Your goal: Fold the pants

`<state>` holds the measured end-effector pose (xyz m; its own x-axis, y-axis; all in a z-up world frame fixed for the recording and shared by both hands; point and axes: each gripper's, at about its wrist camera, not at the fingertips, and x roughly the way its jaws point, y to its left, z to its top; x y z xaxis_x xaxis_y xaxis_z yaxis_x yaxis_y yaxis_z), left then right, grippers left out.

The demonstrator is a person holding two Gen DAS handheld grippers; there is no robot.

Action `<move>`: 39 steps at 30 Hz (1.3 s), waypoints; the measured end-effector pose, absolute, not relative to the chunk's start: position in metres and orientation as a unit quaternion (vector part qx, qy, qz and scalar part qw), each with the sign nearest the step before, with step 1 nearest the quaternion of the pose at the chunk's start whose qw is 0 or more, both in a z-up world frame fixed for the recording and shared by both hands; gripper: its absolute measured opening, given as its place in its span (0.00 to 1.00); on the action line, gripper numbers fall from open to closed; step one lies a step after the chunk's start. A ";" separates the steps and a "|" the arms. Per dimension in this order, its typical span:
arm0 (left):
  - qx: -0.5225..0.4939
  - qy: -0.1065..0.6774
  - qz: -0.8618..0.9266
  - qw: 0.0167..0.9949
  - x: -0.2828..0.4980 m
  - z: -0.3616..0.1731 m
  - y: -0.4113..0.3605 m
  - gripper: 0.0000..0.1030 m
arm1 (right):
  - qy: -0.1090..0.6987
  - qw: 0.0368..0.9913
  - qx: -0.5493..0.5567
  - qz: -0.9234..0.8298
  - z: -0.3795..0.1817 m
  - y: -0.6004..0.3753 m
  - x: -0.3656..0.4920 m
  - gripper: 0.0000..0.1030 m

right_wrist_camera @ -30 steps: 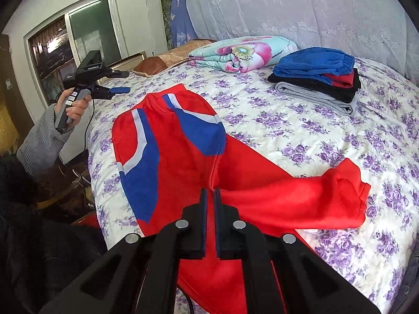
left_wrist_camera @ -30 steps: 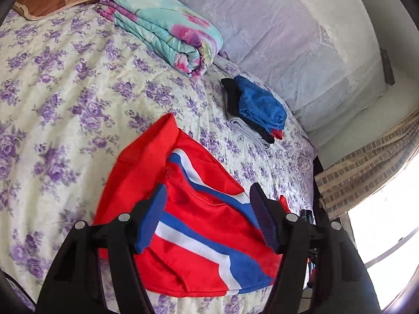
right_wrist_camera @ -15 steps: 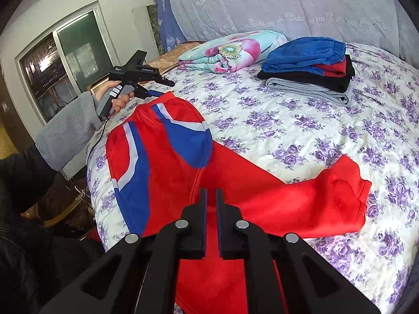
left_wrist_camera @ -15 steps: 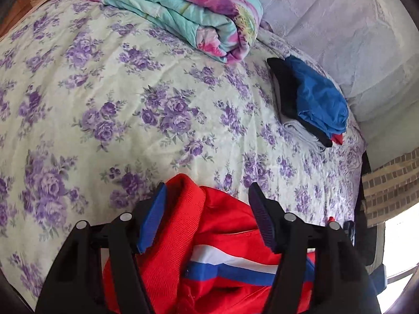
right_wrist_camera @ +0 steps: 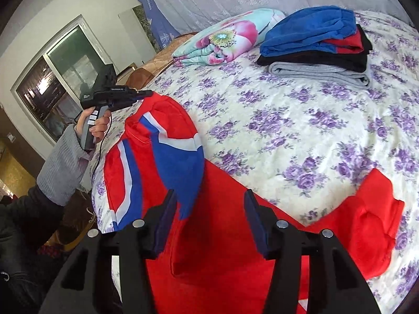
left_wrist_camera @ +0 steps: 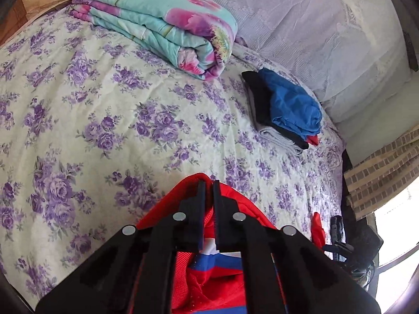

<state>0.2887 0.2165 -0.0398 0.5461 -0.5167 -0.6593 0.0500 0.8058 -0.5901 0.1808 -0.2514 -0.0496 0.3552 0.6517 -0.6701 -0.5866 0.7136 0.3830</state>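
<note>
Red pants (right_wrist_camera: 235, 235) cover the lower frame beneath the right gripper (right_wrist_camera: 208, 223), its jaws just opening, empty.

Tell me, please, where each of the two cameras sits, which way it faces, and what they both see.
Left wrist: on the left gripper, looking along its fingers across the bed to the folded quilt; its jaws have just closed on the red pants waistband.
Right wrist: on the right gripper, looking over the pants towards the window; jaws just opened, not gripping; the person's left hand and sleeve show.
Shared: pants, quilt, clothes stack.
</note>
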 end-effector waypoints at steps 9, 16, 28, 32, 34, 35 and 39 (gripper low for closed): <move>-0.294 0.401 -0.196 0.845 0.260 -0.022 0.230 0.04 | 0.446 0.807 -0.054 0.385 -0.073 -0.187 0.182 0.04; -0.330 0.332 -0.226 0.854 0.199 -0.017 0.258 0.04 | 0.290 0.854 -0.153 0.404 -0.022 -0.180 0.091 0.03; -0.464 0.341 -0.181 0.797 0.059 -0.098 0.295 0.43 | 0.347 0.816 -0.221 0.407 -0.092 -0.171 0.035 0.03; -0.467 0.346 -0.180 0.793 0.065 -0.100 0.287 0.54 | 0.348 0.821 -0.211 0.400 -0.095 -0.172 0.033 0.04; -0.470 0.353 -0.183 0.788 0.073 -0.102 0.282 0.54 | 0.349 0.825 -0.205 0.395 -0.098 -0.173 0.034 0.04; -0.469 0.358 -0.183 0.786 0.077 -0.102 0.278 0.54 | 0.350 0.826 -0.201 0.394 -0.099 -0.173 0.035 0.04; -0.434 0.374 -0.164 0.803 0.087 -0.091 0.264 0.39 | 0.360 0.827 -0.179 0.393 -0.098 -0.176 0.040 0.04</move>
